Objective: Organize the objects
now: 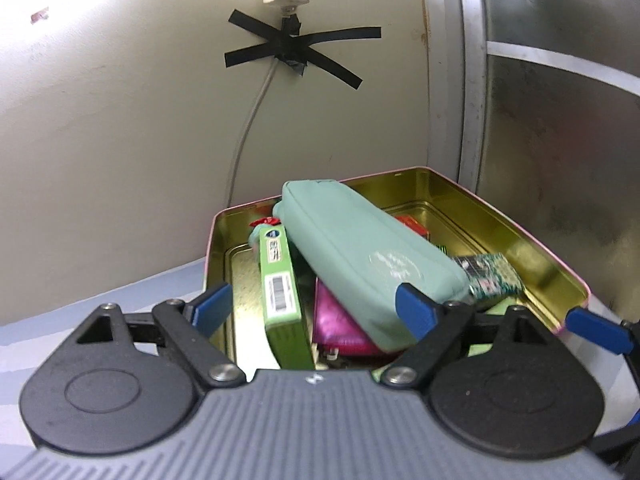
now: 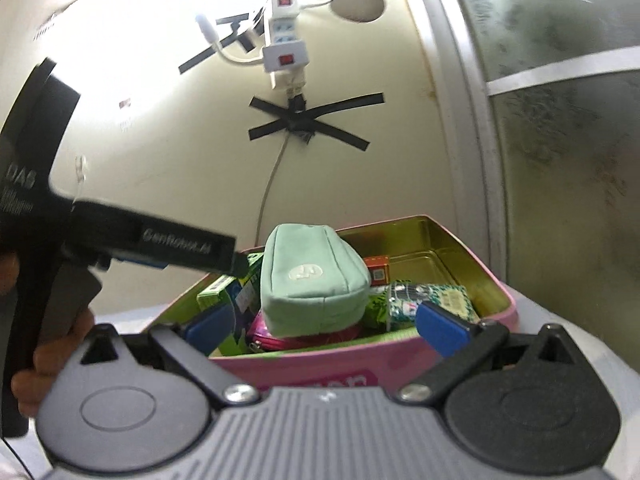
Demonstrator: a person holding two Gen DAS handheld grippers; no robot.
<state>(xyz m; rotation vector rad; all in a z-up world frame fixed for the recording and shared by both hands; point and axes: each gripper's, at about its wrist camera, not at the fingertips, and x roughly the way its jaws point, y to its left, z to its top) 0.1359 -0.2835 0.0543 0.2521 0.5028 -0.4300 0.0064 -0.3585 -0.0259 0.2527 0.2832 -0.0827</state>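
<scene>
- Two grippers, both mine, both held at the near side of the pink tin point(image 1: 496, 208), which sits on a pale surface against the cream wall point(image 1: 120, 140).
- My left gripper point(image 1: 316, 300): blue pads spread wide, nothing pinched. The pads reach just over the tin's near rim, one on either side of the pile.
- My right gripper point(image 2: 324, 322): blue pads spread to full width, nothing between them. It sits just outside the tin's pink front wall point(image 2: 320, 364).
- From the right wrist view, my left gripper's black body crosses the left edge, with my hand point(image 2: 52, 352) around its grip.
- Tin is open, gold inside, lid not in view.
- Mint-green zip pouch point(image 1: 360, 256) lies on top of the pile, slanting from the far-left corner toward the near right, one end raised.
- Green box point(image 1: 282, 292) stands on its long edge left of the pouch, barcode label facing up.
- Magenta shiny pouch point(image 1: 336, 320) lies underneath the mint one.
- Patterned green-and-white packet point(image 1: 492, 276) pokes out at the right from under the mint pouch.
- Small orange-red box point(image 2: 378, 270) sits behind the mint pouch; a red bit shows at the far left, too small to identify.
- Right half of the tin floor is bare.
- On the wall: white power strip point(image 2: 282, 54), cable point(image 1: 248, 128) hanging down, black tape crossed over it point(image 1: 296, 52).
</scene>
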